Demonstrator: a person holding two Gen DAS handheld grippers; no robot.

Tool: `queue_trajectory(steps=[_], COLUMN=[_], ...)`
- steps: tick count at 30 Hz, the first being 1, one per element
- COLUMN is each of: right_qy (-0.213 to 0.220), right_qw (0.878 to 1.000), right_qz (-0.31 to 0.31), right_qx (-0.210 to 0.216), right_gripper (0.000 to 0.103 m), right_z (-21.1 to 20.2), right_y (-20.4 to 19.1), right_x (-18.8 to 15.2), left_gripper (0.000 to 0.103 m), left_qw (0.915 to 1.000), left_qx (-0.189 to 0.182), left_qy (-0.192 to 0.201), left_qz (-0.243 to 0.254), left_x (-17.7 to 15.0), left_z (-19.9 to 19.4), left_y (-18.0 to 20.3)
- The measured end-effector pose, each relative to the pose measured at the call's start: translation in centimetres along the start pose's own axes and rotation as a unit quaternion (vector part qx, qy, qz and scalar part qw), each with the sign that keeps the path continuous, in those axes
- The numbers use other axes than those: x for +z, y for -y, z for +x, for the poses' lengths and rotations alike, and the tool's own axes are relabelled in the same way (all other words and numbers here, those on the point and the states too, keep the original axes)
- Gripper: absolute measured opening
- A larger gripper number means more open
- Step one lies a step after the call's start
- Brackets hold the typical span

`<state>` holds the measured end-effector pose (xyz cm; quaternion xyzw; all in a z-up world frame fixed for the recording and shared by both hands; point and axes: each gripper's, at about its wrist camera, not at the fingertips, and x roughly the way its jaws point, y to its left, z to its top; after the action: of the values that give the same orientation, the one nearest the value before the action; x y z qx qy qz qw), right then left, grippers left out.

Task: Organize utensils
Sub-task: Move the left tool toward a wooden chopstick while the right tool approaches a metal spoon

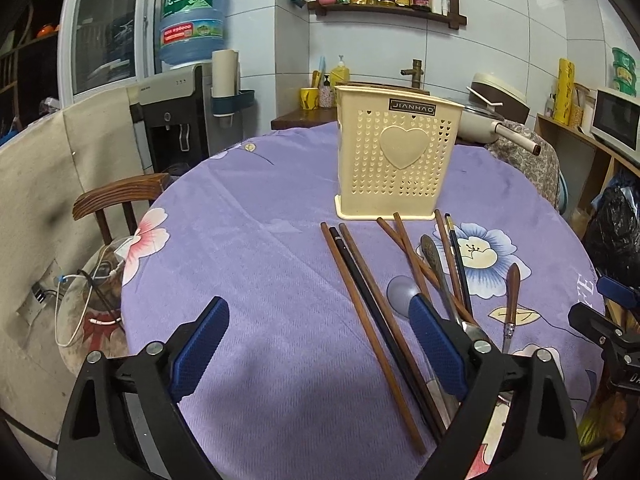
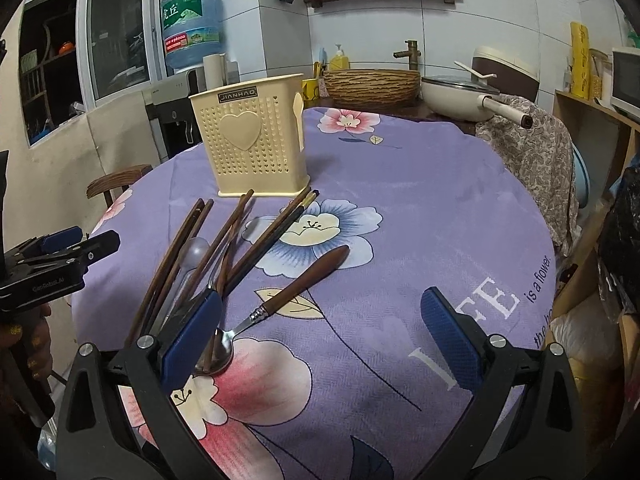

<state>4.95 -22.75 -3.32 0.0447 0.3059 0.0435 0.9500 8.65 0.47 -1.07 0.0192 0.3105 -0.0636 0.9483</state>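
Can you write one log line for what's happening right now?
left gripper: open, empty | right gripper: open, empty | chopsticks, spoon: on tablecloth | holder: upright

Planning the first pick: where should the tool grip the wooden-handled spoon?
Grip the wooden-handled spoon mid-handle, from above, jaws across it. It lies flat on the tablecloth clear of the chopsticks, while its bowl sits under the tool's finger.

White-tiled wall (image 1: 500,40), wooden shelf (image 1: 384,10), window (image 2: 116,36).

A cream perforated holder (image 1: 396,164) stands upright at twelve o'clock; brown chopsticks (image 1: 372,320), a clear spoon (image 1: 400,294) and a wood-handled spoon (image 2: 280,300) lie loose before it.
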Motion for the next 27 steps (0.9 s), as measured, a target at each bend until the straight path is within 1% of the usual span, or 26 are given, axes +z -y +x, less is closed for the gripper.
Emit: queue_trajectory(steps=[3,5,7,9,10,12,14,15,17,20,23,27], right_qy=[-0.003,-0.008,-0.015,-0.025,-0.032,-0.042,-0.056,-0.063,-0.079,-0.102,-0.119,-0.137], right_qw=[1.0,1.0,0.999,0.998,0.997,0.995,0.992,0.991,0.988,0.984,0.98,0.977], right_qz=[-0.008,-0.013,-0.01,-0.012,-0.013,-0.015,-0.019,-0.019,-0.018,-0.013,-0.01,-0.011], right_qx=[0.007,0.018,0.036,0.056,0.068,0.088,0.11,0.119,0.131,0.144,0.156,0.165], right_gripper=[0.097,0.092,0.09,0.087,0.084,0.079,0.071,0.07,0.063,0.055,0.049,0.042], right_z=[0.6,1.1,1.8,2.6,3.1,4.1,5.3,5.9,7.4,9.4,10.8,12.2], right_y=[-0.4,-0.7,-1.0,-1.6,-1.8,-2.4,-3.0,-3.3,-3.6,-4.0,-4.4,-5.0], right_x=[0.7,1.3,2.0,2.7,3.1,3.8,4.4,4.7,5.1,5.7,6.2,6.9], left_gripper=[0.081,0.078,0.075,0.068,0.066,0.06,0.056,0.054,0.052,0.048,0.046,0.044], left_qw=[0.9999,0.9998,0.9995,0.9993,0.9991,0.9986,0.9981,0.9974,0.9962,0.995,0.9935,0.9922], left_qx=[-0.011,-0.012,-0.014,-0.012,-0.014,-0.017,-0.021,-0.027,-0.037,-0.044,-0.054,-0.058], left_qy=[-0.012,-0.019,-0.027,-0.036,-0.041,-0.05,-0.058,-0.066,-0.079,-0.09,-0.1,-0.11], left_qz=[-0.001,0.002,0.003,0.005,0.006,0.008,0.006,0.003,0.0,0.002,0.0,0.001], left_x=[0.4,0.7,1.0,1.3,1.5,1.7,1.9,2.0,2.2,2.3,2.5,3.2], left_z=[1.0,1.7,2.5,3.2,3.6,4.3,4.9,5.3,6.0,6.7,7.4,8.2], left_y=[-0.1,-0.1,-0.2,-0.3,-0.4,-0.6,-0.8,-0.9,-1.1,-1.0,-1.0,-0.8])
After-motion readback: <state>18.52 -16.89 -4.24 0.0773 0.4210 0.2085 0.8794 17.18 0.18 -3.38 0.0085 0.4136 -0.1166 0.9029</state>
